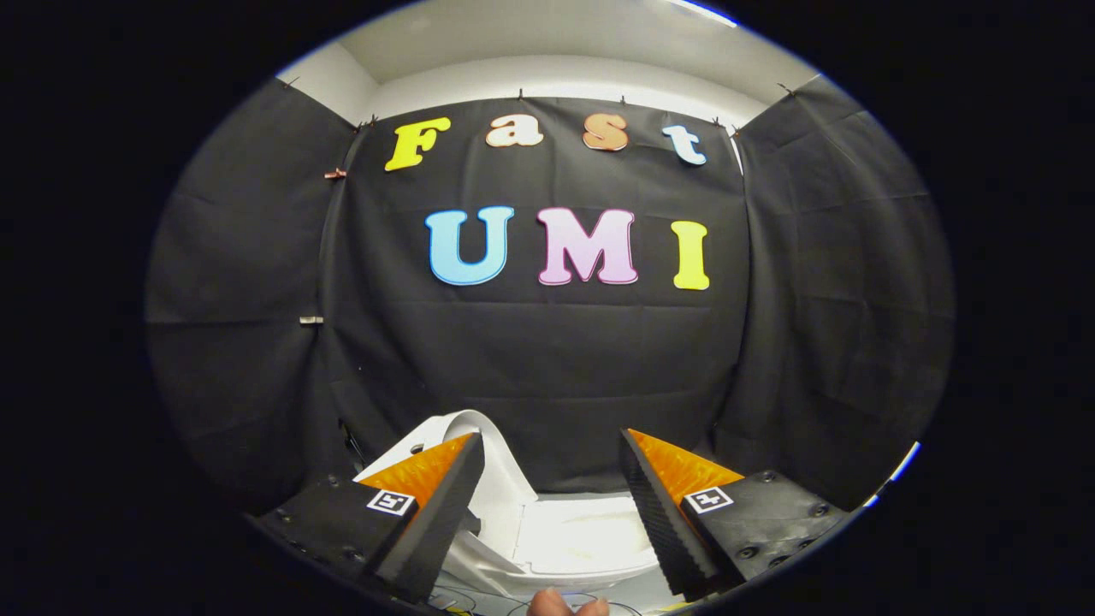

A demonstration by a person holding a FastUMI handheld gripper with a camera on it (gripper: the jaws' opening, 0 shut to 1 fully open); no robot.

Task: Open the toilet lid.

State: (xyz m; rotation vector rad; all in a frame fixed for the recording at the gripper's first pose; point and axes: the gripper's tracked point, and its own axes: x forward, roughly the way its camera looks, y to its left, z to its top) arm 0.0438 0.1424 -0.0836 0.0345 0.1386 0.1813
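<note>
Toilet lid (479, 445): white plastic, curved top edge, standing raised and tilted toward the left, just beyond and partly behind the tip of the gripper's left finger. Its lower part runs down to the hinge area beside the seat; the left finger hides part of it.

Toilet seat (582, 539): white, glossy, lying flat and low between the two fingers, a little ahead of them. The bowl opening inside it is pale and hard to make out.

Gripper (552, 445): two fingers spread wide apart, nothing between the pads, touching neither lid nor seat as far as can be seen. Left finger (436, 505): black ribbed pad facing inward, orange wedge on the outer face, black base with a small square black-and-white marker. Right finger (663, 505): same build, mirrored, with its own marker on the base.

Fingertips of a person (565, 604): visible at the very bottom, between the finger bases, below the seat.

Cables (479, 604): thin loops on the pale surface near those fingertips; detail too small to tell.

Booth wall (547, 368): black cloth, hung in three panels behind and to both sides of the toilet, clipped along the top.

Ceiling (547, 51): white, above the cloth.
</note>
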